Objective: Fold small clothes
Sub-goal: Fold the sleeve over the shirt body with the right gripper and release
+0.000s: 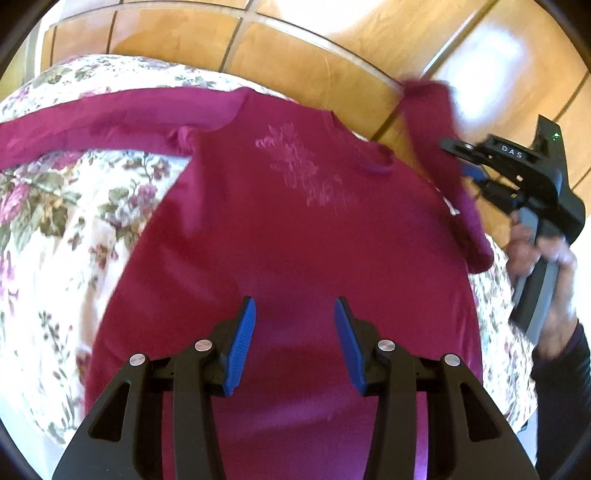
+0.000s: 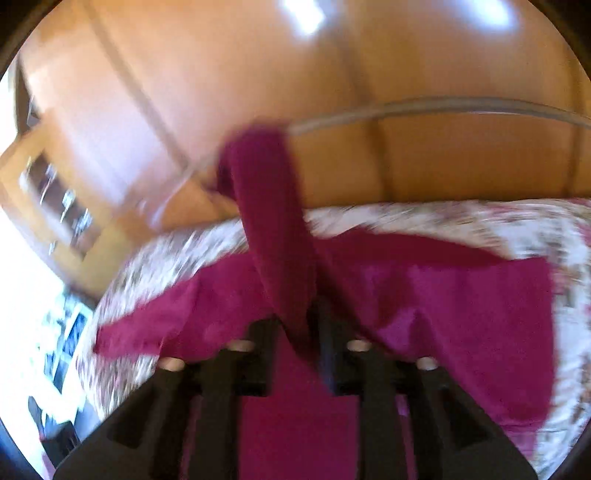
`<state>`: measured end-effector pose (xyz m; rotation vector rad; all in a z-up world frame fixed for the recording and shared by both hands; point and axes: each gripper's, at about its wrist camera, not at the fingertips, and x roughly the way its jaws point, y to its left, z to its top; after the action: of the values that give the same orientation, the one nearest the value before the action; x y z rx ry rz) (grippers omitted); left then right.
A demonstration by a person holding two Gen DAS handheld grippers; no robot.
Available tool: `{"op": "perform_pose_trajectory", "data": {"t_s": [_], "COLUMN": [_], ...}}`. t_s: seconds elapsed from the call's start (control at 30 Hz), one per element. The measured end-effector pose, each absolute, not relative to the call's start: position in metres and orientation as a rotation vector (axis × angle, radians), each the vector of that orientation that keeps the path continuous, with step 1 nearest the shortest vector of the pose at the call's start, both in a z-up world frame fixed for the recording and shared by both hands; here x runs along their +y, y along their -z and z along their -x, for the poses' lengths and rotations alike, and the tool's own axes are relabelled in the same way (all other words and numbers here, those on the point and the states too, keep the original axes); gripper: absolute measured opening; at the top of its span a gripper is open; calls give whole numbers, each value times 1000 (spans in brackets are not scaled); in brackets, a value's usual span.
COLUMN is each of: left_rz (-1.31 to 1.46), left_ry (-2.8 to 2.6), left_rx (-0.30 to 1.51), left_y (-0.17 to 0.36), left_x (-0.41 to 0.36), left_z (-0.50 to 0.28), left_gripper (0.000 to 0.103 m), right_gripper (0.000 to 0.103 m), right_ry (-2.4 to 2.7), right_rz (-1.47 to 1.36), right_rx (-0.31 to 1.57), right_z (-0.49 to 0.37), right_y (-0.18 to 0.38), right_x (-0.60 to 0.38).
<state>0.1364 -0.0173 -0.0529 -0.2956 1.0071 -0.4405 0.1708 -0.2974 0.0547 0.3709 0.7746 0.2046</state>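
A magenta long-sleeved shirt (image 1: 280, 229) lies front up on a floral bedspread (image 1: 55, 229), with pale embroidery on its chest. My left gripper (image 1: 295, 306) hovers open over the shirt's lower body with nothing between its blue pads. One sleeve (image 1: 110, 122) stretches flat to the left. The other sleeve (image 1: 436, 122) is raised in the air at the right, at the tip of my right gripper (image 1: 458, 158), which a hand (image 1: 554, 266) holds. In the blurred right wrist view, that sleeve (image 2: 266, 206) runs up between the right gripper's (image 2: 297, 325) fingers. Whether the pads press on it is lost in blur.
Beyond the far edge of the bed runs a curved metal rail (image 1: 332, 40), with wooden cupboard doors (image 1: 388, 22) behind it. Wooden shelves (image 2: 55, 199) stand at the left of the right wrist view. The bedspread (image 2: 406, 218) shows around the shirt (image 2: 443, 302).
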Motion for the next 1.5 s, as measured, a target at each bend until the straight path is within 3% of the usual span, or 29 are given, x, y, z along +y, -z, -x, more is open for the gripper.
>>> {"op": "perform_pose_trajectory", "data": {"t_s": [0.27,0.5,0.7,0.73,0.77,0.8,0.87,1.07,1.23,1.5], "left_rz": [343,355,396,390,384,372,355,397,201,125], "left_ry": [474,511,517,511,521,532,527,482,387,335], "left_rx": [979,1023,1112,1115,1117,1115,1058,889,980,951], "left_y": [43,53,78,80,81,79,64,19,58,71], "left_x": [-18,-49,-88,-94,-99,-103,-103,-55,-65,-73], "left_z": [-181,-239,-282,-287,-289,-291,-293,-293,-296,-287], "left_gripper": [44,44,44,43,26,18,14,13,13,13], "right_gripper": [63,64,64,64,64,64,64,73,73,73], "right_ry": [-151,107,226,242,261,271,293,260,226,50], "right_rz": [-419,-455,-465,-467,-474,-485,-516,-480,-389,-290], "right_rx": [738,816,860,860,857,851,824,775,862,741], "right_z": [-115,-40,-44,-51,-60,-65,-75,-85,-75,-85], "right_y": [-55,-16,16,20,23,23,22,9,20,-36], "right_x": [-332,-406,-431,-433,-435,-438,-447,-441,-423,-378]}}
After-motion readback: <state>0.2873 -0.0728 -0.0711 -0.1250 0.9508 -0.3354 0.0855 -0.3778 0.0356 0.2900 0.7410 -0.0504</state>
